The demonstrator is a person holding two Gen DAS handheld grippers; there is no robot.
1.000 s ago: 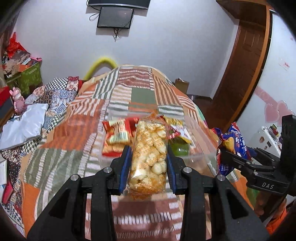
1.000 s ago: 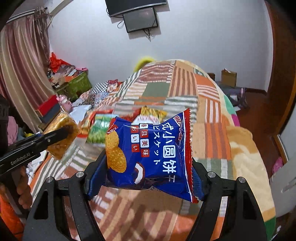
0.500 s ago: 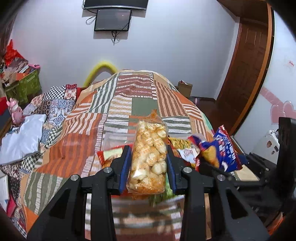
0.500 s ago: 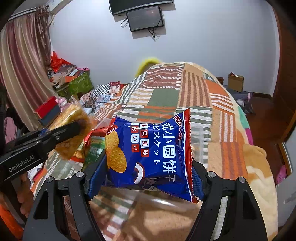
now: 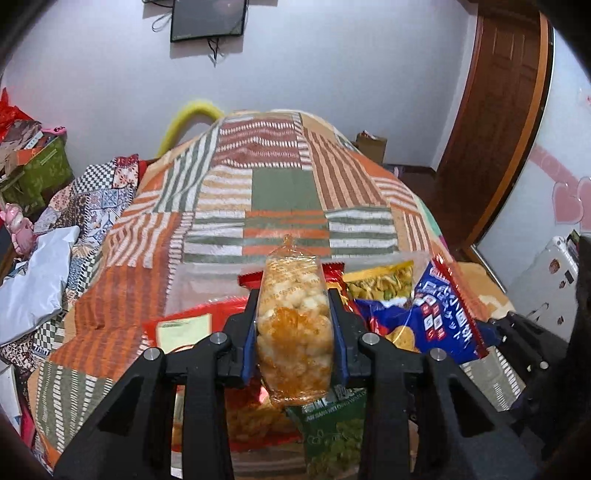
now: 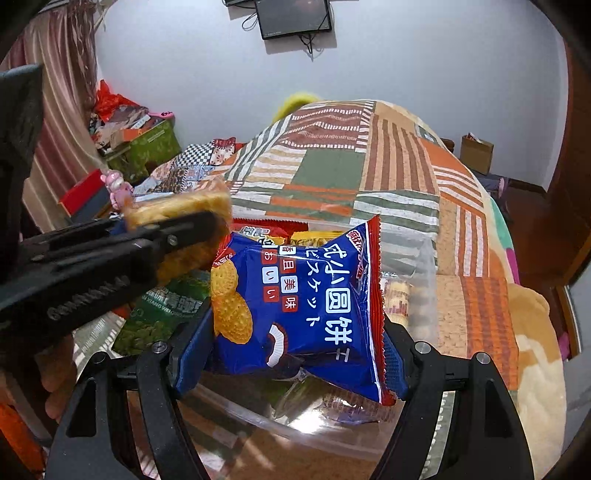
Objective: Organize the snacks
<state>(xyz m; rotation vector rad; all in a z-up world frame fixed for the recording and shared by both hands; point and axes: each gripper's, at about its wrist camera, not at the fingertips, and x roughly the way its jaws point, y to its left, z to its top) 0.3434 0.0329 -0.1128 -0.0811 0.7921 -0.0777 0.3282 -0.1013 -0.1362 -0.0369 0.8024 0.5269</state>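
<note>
Left gripper (image 5: pixel 294 328): its jaws pinch a clear packet of puffed snacks (image 5: pixel 293 321) from both sides, having just tightened a little further on it; the packet stands upright between the blue pads.
Right gripper (image 6: pixel 291 354): its jaws clamp a blue biscuit bag (image 6: pixel 303 310) by its side edges; the bag faces the camera with its red serrated seam on the right.
Clear plastic bin (image 6: pixel 417 266): sits on the bed, below both held packets; its transparent rim and wall show past the blue biscuit bag.
Bin contents: a green pea snack bag (image 5: pixel 332 432), a red packet (image 5: pixel 181 328) and a yellow-green packet (image 5: pixel 384 284) lie inside, overlapping.
Packets relative to each other: in the left wrist view the blue biscuit bag hangs just to the right of the puffed snacks, near but apart.
Bed: covered by a striped patchwork quilt (image 5: pixel 280 192) in orange, green and cream.
Background: a dark wall screen (image 5: pixel 208 16) on the white wall, a brown wooden door (image 5: pixel 495 122) on the right.
</note>
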